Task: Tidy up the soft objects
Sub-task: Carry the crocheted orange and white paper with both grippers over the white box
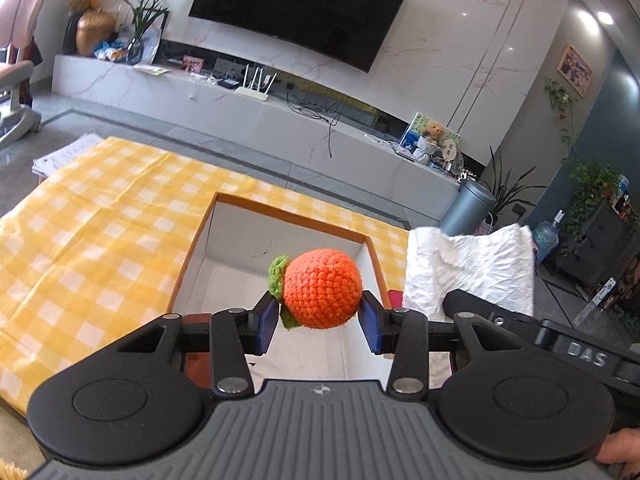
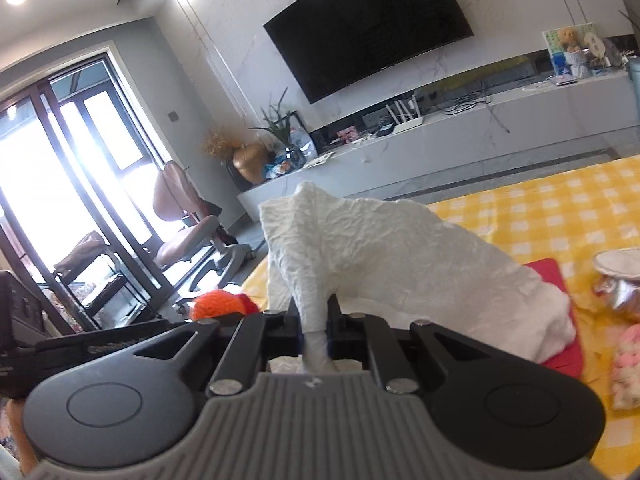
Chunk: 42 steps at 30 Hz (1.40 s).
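The left tongs squeeze the knitted orange over the open box, mid-frame. The right tongs pinch the white cloth, lower middle.

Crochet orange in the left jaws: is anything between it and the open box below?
Nothing visible. The orange, held by the left gripper, hangs over the box, whose visible floor looks bare. The white cloth is off to the right.
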Tool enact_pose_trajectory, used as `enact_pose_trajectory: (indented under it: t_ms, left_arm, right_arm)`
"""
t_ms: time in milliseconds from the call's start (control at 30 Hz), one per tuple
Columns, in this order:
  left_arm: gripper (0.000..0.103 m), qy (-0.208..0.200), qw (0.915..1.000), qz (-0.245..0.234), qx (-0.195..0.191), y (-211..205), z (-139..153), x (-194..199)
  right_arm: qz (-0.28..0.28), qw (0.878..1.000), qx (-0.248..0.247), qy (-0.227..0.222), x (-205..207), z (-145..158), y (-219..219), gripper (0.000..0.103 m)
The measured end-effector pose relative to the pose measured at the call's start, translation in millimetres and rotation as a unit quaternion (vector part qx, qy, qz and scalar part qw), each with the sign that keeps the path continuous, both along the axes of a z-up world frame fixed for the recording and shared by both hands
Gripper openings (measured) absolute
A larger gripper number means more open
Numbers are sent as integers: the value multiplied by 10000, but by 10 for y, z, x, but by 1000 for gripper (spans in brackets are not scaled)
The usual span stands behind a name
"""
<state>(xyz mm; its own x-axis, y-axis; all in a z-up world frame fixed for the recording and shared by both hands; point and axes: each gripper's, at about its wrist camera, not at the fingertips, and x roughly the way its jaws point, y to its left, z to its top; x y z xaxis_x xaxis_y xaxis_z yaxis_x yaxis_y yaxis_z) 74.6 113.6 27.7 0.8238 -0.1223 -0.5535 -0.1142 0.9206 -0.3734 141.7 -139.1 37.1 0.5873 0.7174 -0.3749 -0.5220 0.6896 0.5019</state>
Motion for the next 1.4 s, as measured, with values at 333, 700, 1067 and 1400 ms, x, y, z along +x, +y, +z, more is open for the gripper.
enact_pose_trajectory:
  t_ms: [333,700,1067,1400]
  left_arm:
    - [49,2,9991,433,-32,251,-26,-141]
    - [49,-3,9985,543,-119,380,7,-170]
    - [49,49,9975,623,-332,452,-31,-146]
    - [49,101,9978,539,-359,445,-56,-118]
  right_arm:
    - [637,9973,354,-54,-300,465,239,8]
    - [1051,9868,-1046,657,23,232,688,8]
    - [1411,9784,-1447,433,-3,394,815,8]
    - [1506,9680,-1986,278,6,427,784,8]
